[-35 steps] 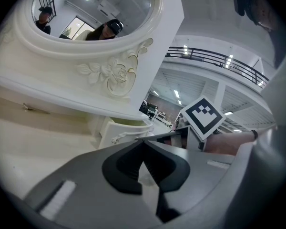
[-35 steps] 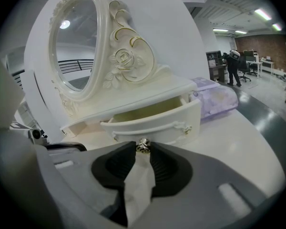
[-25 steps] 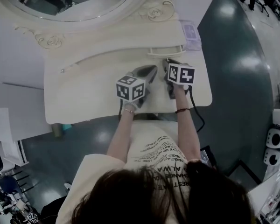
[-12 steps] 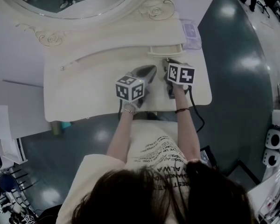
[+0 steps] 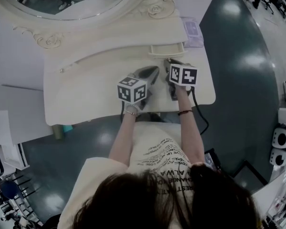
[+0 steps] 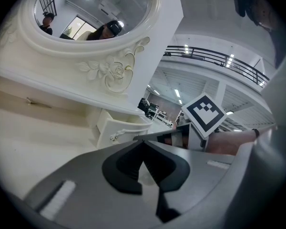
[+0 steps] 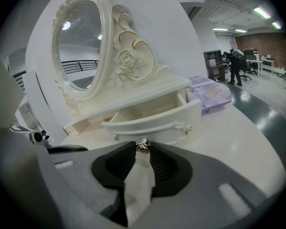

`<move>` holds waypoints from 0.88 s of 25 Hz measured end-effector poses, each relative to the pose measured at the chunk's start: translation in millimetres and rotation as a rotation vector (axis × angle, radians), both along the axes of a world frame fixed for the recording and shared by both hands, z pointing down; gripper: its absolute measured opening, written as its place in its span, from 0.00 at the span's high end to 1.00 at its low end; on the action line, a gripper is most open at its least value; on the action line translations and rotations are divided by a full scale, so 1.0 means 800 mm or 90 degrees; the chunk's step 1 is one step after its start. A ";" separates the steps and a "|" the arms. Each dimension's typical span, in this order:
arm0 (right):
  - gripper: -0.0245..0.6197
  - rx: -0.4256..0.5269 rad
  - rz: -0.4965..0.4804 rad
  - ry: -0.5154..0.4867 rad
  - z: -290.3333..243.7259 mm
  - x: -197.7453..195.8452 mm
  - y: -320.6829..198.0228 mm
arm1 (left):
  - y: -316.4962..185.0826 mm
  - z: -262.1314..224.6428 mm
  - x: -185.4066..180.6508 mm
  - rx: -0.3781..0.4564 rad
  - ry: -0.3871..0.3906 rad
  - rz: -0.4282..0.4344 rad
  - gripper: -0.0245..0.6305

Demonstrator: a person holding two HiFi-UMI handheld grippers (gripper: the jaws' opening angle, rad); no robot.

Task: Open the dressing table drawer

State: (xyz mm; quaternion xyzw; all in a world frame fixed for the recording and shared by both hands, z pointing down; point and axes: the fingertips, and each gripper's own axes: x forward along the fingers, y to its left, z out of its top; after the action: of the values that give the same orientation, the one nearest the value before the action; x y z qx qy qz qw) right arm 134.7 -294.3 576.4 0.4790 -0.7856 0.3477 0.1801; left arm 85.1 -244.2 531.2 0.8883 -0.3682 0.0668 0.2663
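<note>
The left gripper (image 5: 154, 72) hovers over the top of the dressing table (image 5: 86, 94), at eight o'clock of the right one. In its own view its jaws (image 6: 142, 143) are clenched tip to tip with nothing between them.

The right gripper (image 5: 170, 65) points at the drawer (image 5: 167, 48), which sits at its twelve o'clock on the table's raised back shelf. In the right gripper view the drawer (image 7: 155, 120) stands pulled out from the shelf. Its small metal knob (image 7: 143, 145) is caught between the tips of that gripper (image 7: 143, 150), and both pads press on it.

The table is cream-white with carved roses. Its oval mirror (image 5: 71, 1) rises at eleven o'clock of the drawer. The floor (image 5: 238, 85) around it is dark and glossy, and the room behind is a wide hall with strip lights, where a person (image 7: 237, 66) stands far off at two o'clock.

Only pale inner walls show in the drawer. A purple packet (image 7: 210, 95) lies just beside it, at its two o'clock.
</note>
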 end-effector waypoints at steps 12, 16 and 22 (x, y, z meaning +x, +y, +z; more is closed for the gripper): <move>0.81 -0.002 0.000 0.001 0.000 -0.001 0.004 | 0.002 0.001 -0.001 -0.002 -0.001 0.000 0.96; 0.81 -0.001 -0.001 0.001 0.000 -0.001 0.007 | 0.003 0.002 0.001 -0.003 -0.001 0.002 0.96; 0.81 0.001 0.000 -0.002 0.000 -0.001 0.006 | 0.003 0.003 0.003 -0.004 0.001 0.006 0.96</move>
State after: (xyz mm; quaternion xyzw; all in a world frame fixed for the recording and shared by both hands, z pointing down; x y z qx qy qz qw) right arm 134.0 -289.4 576.4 0.4786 -0.7862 0.3479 0.1782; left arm 87.1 -241.4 533.2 0.8890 -0.3638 0.0685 0.2694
